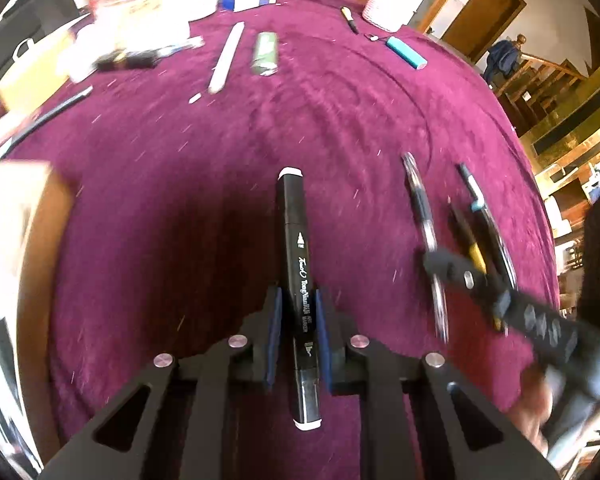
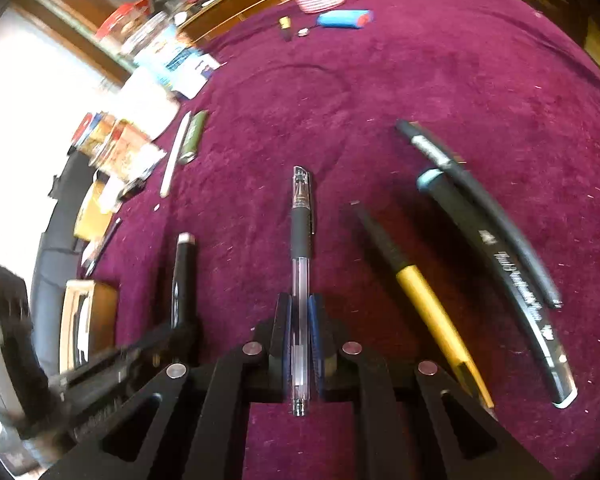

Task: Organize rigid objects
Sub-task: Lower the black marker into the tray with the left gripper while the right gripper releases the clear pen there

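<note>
left gripper (image 1: pixel 296 312): jaws pinching black art marker (image 1: pixel 298 280) along its lower half, marker pointing forward above maroon cloth (image 1: pixel 180 200)
right gripper (image 2: pixel 300 320): jaws pinching clear gel pen (image 2: pixel 301 280), black grip section ahead of the jaws
beside right gripper: yellow-black pen (image 2: pixel 424 304), teal-capped marker (image 2: pixel 500 276), black pen (image 2: pixel 480 208) lying close together on cloth
mid tabletop: white stick (image 1: pixel 226 58), green lighter (image 1: pixel 266 53) side by side
far edge: blue lighter (image 1: pixel 406 53), pink-white cup (image 1: pixel 384 2)
</note>
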Available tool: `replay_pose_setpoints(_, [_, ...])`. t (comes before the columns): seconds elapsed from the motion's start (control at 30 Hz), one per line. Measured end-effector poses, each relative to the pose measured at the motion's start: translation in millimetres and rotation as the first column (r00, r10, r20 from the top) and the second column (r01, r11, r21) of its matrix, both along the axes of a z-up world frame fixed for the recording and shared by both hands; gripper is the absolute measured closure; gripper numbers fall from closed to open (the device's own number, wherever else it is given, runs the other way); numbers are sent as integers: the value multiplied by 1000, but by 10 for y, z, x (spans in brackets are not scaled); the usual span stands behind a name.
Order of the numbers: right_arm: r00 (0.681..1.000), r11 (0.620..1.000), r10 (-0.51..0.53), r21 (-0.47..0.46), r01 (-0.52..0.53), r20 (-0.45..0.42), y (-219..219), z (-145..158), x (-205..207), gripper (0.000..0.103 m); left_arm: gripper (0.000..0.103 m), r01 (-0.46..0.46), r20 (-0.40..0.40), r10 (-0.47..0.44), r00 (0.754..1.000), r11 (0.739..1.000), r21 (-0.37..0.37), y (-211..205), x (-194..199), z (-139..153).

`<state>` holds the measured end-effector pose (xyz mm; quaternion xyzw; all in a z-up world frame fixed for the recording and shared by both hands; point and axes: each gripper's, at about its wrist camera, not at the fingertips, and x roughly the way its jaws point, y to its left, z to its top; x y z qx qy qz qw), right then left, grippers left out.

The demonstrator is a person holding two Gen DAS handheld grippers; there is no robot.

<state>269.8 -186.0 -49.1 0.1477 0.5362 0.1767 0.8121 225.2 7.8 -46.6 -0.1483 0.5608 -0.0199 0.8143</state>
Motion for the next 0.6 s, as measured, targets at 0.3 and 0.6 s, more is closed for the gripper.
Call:
replay_pose_setpoints(0.3, [983, 985, 175, -24, -173, 64, 420, 23, -194, 94, 87, -7, 49, 13, 999, 992, -128, 247, -809, 110])
replay_pose_setpoints(0.6, [934, 946, 324, -58, -318, 153, 869, 104, -604, 94, 87, -36, 173, 65, 983, 986, -165, 749, -1474, 646])
